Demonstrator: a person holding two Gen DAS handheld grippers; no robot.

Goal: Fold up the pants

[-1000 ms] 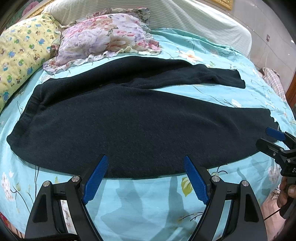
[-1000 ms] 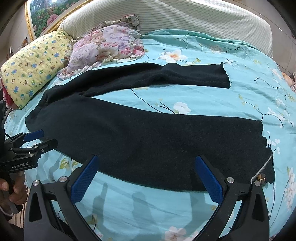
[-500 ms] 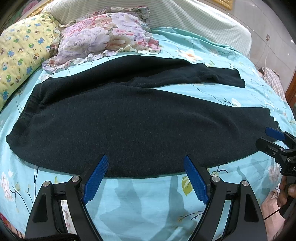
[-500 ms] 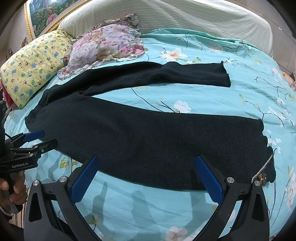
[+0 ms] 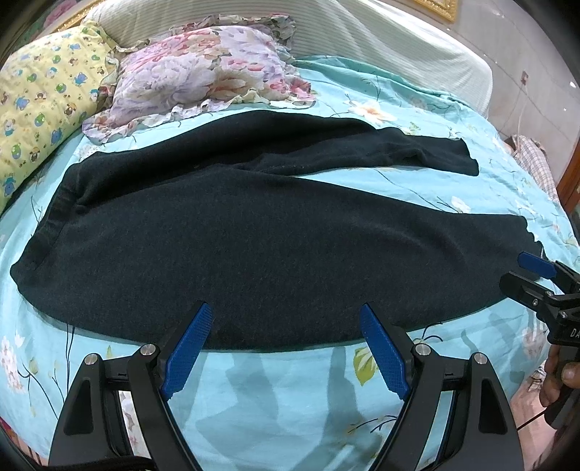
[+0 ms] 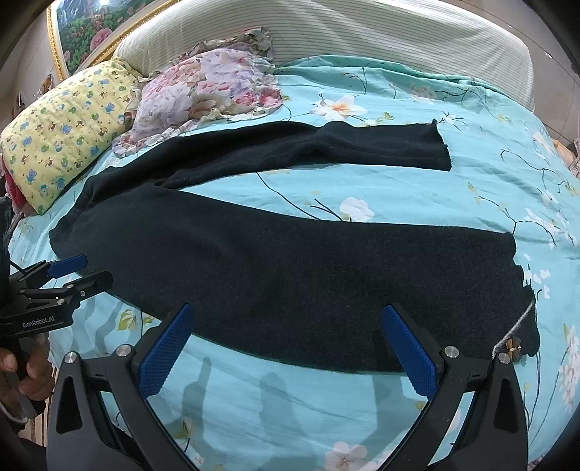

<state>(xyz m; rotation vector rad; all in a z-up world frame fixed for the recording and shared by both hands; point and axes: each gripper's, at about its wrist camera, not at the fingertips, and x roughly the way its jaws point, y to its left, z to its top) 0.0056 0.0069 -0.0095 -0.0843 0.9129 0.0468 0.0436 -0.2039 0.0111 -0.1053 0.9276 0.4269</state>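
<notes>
Dark knit pants (image 5: 253,239) lie spread flat on a turquoise floral bed, waistband to the left, two legs splayed to the right. My left gripper (image 5: 284,326) hovers open just over the near edge of the near leg, close to the hip. In the right wrist view the pants (image 6: 308,275) fill the middle, and my right gripper (image 6: 288,329) is open above the near leg's lower edge. Each gripper shows in the other's view: the right one (image 5: 527,275) near the near leg's cuff, the left one (image 6: 78,271) by the waistband. Both hold nothing.
A yellow printed pillow (image 5: 40,108) and a frilled floral pillow (image 5: 203,76) lie at the head of the bed, past the far leg. A striped headboard (image 6: 326,32) runs behind. The bed sheet (image 5: 282,398) extends toward me. A hand (image 6: 21,376) grips the left tool.
Both grippers have crept slightly forward over the pants' near edge. The pants lie as before and both stay open.
</notes>
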